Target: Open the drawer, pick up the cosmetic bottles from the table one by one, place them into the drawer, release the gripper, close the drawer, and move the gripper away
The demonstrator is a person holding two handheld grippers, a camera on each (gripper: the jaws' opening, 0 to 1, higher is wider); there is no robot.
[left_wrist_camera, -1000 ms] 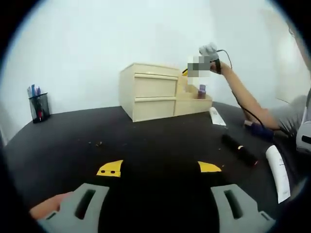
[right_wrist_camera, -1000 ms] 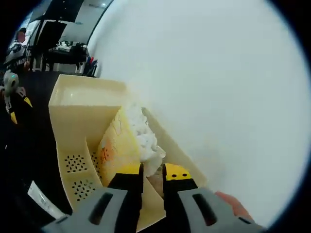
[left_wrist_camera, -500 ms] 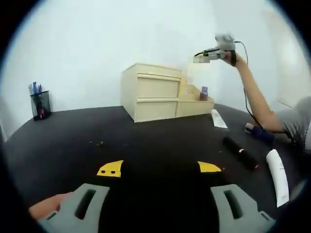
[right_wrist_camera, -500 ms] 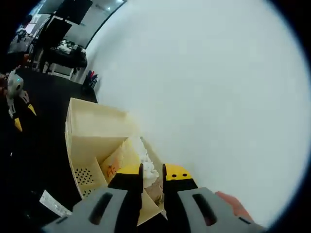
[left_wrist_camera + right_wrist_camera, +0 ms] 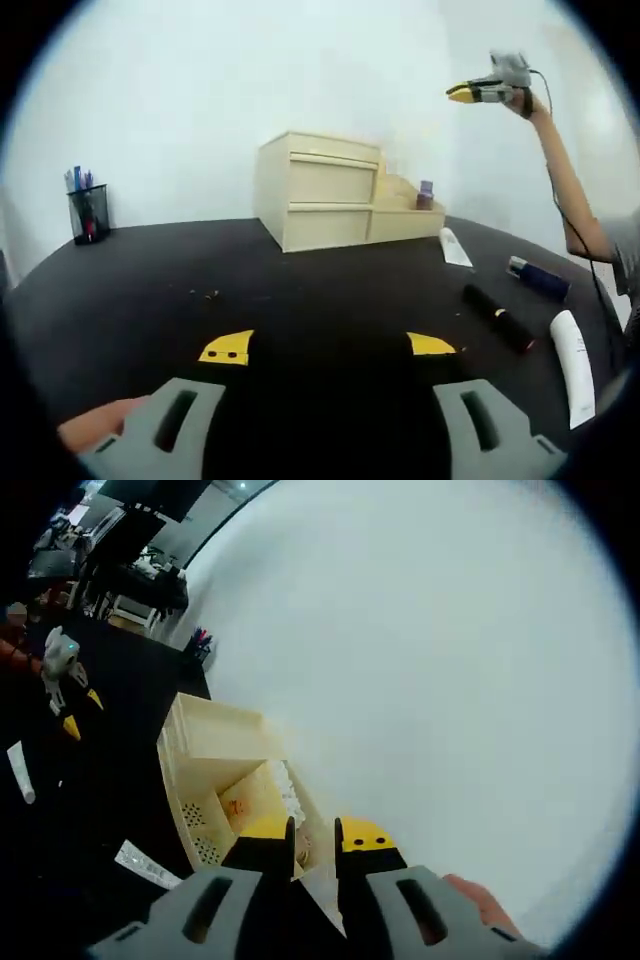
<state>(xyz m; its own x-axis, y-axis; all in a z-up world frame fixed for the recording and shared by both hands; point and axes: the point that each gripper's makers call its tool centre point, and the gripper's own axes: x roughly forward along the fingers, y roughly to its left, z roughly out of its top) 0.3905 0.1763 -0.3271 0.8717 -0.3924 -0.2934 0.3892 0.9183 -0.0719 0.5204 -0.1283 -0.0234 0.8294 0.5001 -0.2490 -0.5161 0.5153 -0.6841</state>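
**Drawers Shut, Bottles on the Desk, Right Tongs Raised**

In the left gripper view the left tongs (image 5: 328, 345) rise from the bottom edge with jaws wide apart and nothing between them, low over the black desk (image 5: 300, 290). The cabinet (image 5: 318, 190) stands at centre frame, both drawers shut. A stepped tray (image 5: 405, 212) adjoins its right side and carries a small jar (image 5: 426, 190).

The bottles lie on the desk in the right half of that view: a white tube (image 5: 453, 247) near the tray, a blue bottle (image 5: 538, 277), a black bottle (image 5: 498, 316) and a larger white tube (image 5: 573, 365) at the right edge. All lie on their sides, apart from one another.

The right tongs (image 5: 462, 94) appear at upper right, held high on a raised arm. In the right gripper view the right tongs (image 5: 314, 836) have jaws nearly together with a narrow gap and nothing visibly gripped. The cabinet appears below them, left of centre.

Handling judgement: the bottles are probably light, rigid and smooth, so they may roll or slip. Grip each across the middle of its body, jaws square to the long axis. The tubes are likely soft; clamp gently near the cap end. The drawer must be opened first.
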